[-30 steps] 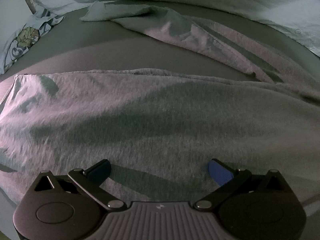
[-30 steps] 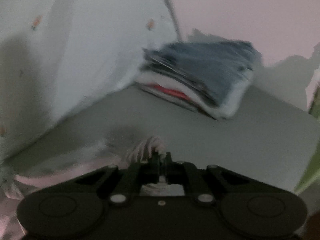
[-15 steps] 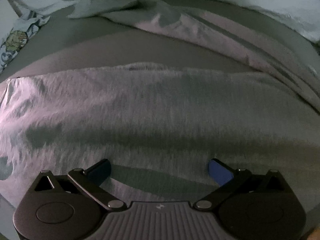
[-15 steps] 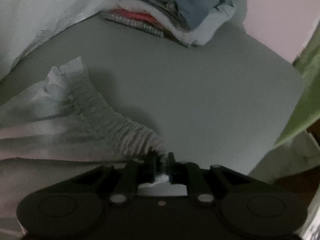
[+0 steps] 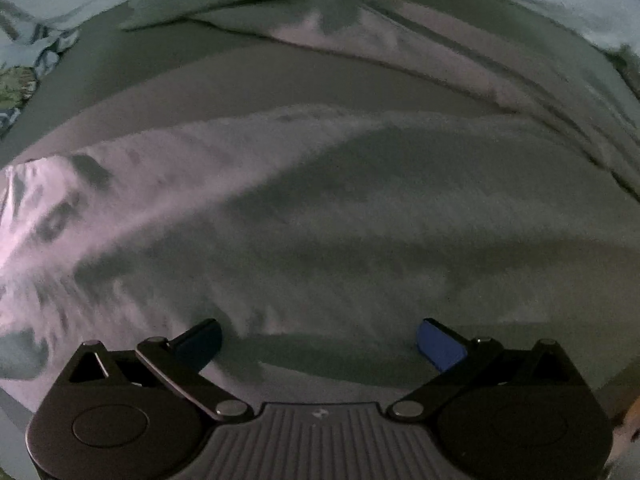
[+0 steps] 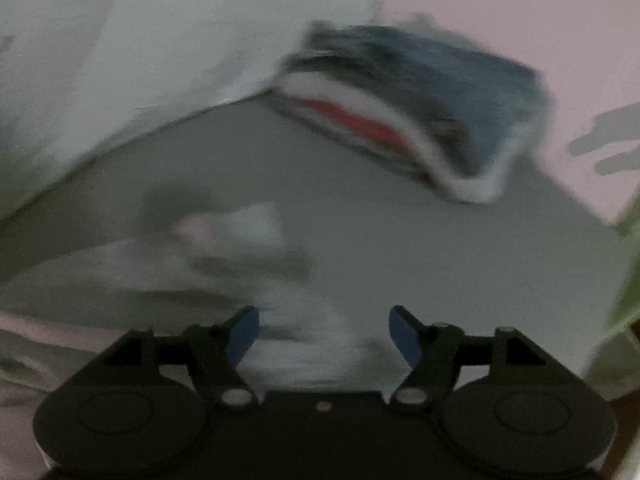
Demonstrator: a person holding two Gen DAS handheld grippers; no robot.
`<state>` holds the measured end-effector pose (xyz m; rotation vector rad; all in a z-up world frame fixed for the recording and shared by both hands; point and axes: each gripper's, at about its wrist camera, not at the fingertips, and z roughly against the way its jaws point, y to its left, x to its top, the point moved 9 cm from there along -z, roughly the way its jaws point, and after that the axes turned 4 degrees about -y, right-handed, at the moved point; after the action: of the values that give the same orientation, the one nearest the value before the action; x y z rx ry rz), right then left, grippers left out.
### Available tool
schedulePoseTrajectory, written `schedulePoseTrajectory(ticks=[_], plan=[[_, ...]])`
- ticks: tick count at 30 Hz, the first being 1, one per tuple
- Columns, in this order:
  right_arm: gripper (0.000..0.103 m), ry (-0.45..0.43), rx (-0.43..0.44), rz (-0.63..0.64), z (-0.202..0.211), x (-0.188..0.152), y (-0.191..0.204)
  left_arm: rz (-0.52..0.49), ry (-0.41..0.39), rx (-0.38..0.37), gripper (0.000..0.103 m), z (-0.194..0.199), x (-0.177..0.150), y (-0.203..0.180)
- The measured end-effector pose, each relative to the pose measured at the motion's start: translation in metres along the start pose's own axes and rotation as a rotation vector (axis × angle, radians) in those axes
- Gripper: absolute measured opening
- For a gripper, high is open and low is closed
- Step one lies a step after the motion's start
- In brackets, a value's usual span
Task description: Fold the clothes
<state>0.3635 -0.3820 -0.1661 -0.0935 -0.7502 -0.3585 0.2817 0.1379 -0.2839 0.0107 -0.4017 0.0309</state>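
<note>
A pale pink-grey garment (image 5: pixel 304 208) lies spread flat over the grey surface and fills most of the left wrist view. My left gripper (image 5: pixel 320 342) hovers just above it, open, its blue pads wide apart with only flat cloth below them. In the blurred right wrist view the same garment's ribbed cuff end (image 6: pixel 292 332) lies loose on the surface between the jaws of my right gripper (image 6: pixel 324 334). Those jaws are opening and the pads do not press on the cloth.
A stack of folded clothes (image 6: pixel 416 108), blue on top with white and red layers, sits at the back of the grey surface (image 6: pixel 460 264). White bedding (image 6: pixel 140 60) rises at the back left. A printed cloth (image 5: pixel 20 80) lies at the far left.
My right gripper has let go of the ribbed cuff and its jaws have spread apart. The right view has swung, with the folded stack lower in frame. The left gripper has drifted over the garment, still open.
</note>
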Motion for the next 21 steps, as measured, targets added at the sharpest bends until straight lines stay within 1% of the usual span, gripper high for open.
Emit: schedulePoseTrajectory(ticks=[1,3,4,5,6,8,10,12,14,15,16,18,21], plan=[[0.07,-0.005,0.04,0.03,0.0,-0.001,0.022,0.028,-0.013,-0.007,0.103,0.0,0.007,0.01],[0.058,-0.028,0.126,0.13,0.004,-0.002,0.076,0.08,-0.033,-0.019,0.103,-0.001,0.02,0.028],[0.054,-0.042,0.17,0.189,0.007,-0.003,0.106,0.111,-0.045,-0.024,0.103,-0.003,0.028,0.039],[0.043,-0.056,0.205,0.24,0.012,-0.004,0.131,0.143,-0.056,-0.029,0.103,-0.005,0.037,0.05],[0.03,-0.074,0.244,0.295,0.018,-0.007,0.16,0.173,-0.069,-0.033,0.103,-0.006,0.044,0.062],[0.018,-0.086,0.321,0.403,0.027,-0.016,0.216,0.228,-0.096,-0.04,0.103,-0.011,0.062,0.085],[0.018,-0.086,0.386,0.51,0.034,-0.028,0.271,0.28,-0.129,-0.048,0.103,-0.017,0.084,0.111],[0.018,-0.093,0.418,0.609,0.037,-0.04,0.32,0.33,-0.159,-0.066,0.102,-0.023,0.107,0.136],[0.02,-0.098,0.439,0.691,0.038,-0.052,0.366,0.383,-0.198,-0.1,0.101,-0.029,0.137,0.162],[0.024,-0.093,0.441,0.715,0.036,-0.057,0.388,0.408,-0.222,-0.121,0.1,-0.032,0.153,0.177],[0.027,-0.086,0.439,0.726,0.033,-0.06,0.404,0.434,-0.247,-0.138,0.099,-0.036,0.17,0.192],[0.028,-0.064,0.426,0.731,0.028,-0.065,0.433,0.473,-0.273,-0.148,0.096,-0.053,0.204,0.217],[0.03,-0.03,0.43,0.733,0.022,-0.07,0.458,0.526,-0.297,-0.169,0.096,-0.083,0.251,0.249]])
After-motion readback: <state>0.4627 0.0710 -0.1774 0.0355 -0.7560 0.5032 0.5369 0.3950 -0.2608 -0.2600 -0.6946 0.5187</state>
